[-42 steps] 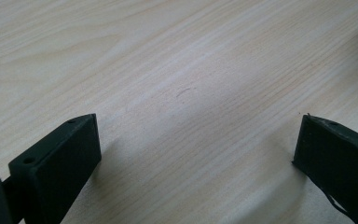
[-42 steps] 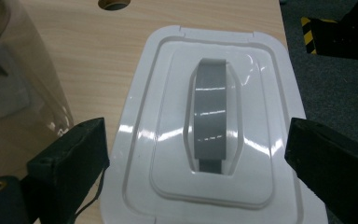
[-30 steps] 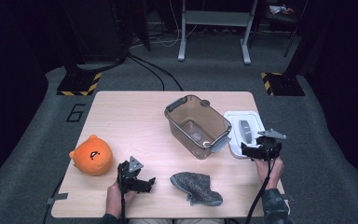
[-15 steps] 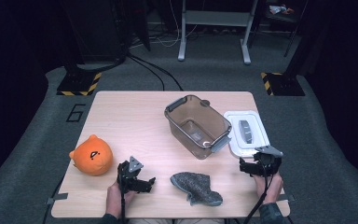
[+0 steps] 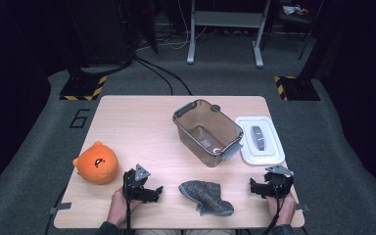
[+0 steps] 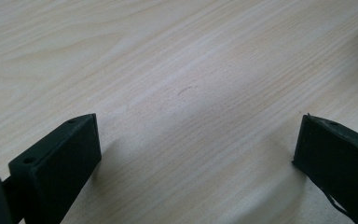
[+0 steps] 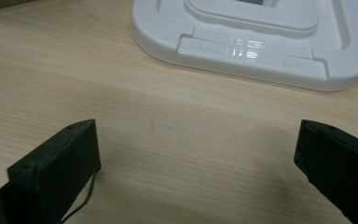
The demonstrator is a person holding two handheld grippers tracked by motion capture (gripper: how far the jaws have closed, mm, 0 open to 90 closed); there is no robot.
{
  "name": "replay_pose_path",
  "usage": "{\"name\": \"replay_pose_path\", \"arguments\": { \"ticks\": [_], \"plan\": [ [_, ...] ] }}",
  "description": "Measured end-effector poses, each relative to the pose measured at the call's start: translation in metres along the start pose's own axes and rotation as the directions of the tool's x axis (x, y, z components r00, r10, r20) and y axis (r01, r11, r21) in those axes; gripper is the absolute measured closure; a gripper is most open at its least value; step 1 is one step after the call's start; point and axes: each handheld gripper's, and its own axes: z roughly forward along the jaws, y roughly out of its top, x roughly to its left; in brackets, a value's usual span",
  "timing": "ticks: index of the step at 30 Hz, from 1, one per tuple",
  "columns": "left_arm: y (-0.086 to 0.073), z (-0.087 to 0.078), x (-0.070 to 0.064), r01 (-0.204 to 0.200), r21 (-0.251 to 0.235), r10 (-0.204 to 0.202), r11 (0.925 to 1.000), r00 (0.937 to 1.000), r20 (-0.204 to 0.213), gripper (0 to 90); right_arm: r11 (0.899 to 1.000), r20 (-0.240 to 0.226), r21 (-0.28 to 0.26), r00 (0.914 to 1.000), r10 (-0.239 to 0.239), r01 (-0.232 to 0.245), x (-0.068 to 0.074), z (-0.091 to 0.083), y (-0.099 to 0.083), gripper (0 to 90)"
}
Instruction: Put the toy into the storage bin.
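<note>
Near edge of the table (image 5: 127, 117): left gripper (image 5: 152, 192) rests low on the wood toward the near left corner, jaws spread wide, holding nothing; the left gripper view has bare wood grain between them. Right gripper (image 5: 254, 186) sits by the near right corner, jaws also wide apart and empty, aimed at the white lid (image 5: 260, 139), which lies flat just beyond it along the right edge. The right gripper view shows the lid's (image 7: 261, 37) rounded rim and stepped top close ahead, not touched.

Between the 2 grippers, at the near edge: grey sock (image 5: 206, 197), knitted, speckled, lying flat and crumpled, clear of both grippers.

Left of the left gripper: orange plush (image 5: 96, 162), round, 2 small ears, dark face mark, near the left edge.

Mid-table, right of centre: clear brown tub (image 5: 206, 132) with grey latch handles, upright, open, nothing inside, just beside the lid.
</note>
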Motion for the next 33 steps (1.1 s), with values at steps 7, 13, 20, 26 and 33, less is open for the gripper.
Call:
{"name": "replay_pose_path", "arguments": {
  "ticks": [7,13,20,26,33],
  "plan": [
    [0.0,-0.001,0.001,-0.015,0.009,0.015,0.9998,0.9999,0.002,0.2,1.0,-0.055,-0.003,0.9983,-0.016,0.016,-0.002,0.003,-0.003,0.0],
    [-0.002,-0.003,0.004,-0.018,0.01,0.018,0.9998,0.9998,0.001,0.1,1.0,-0.083,0.011,0.9965,0.007,-0.006,-0.007,0.006,-0.002,0.0],
    [0.002,-0.02,0.008,0.033,-0.031,-0.034,0.999,0.9993,-0.016,1.6,1.0,-0.077,0.009,0.997,0.011,-0.01,-0.006,0.007,-0.001,0.0],
    [0.014,-0.051,0.02,0.055,-0.097,-0.059,0.9938,0.9974,-0.041,2.0,1.0,-0.077,0.008,0.9969,0.018,-0.017,-0.006,0.007,-0.001,0.0],
    [0.028,-0.085,0.044,0.084,-0.157,-0.102,0.984,0.9889,-0.108,2.2,1.0,-0.078,0.008,0.9968,0.017,-0.017,-0.006,0.007,0.0,0.0]
  ]
}}
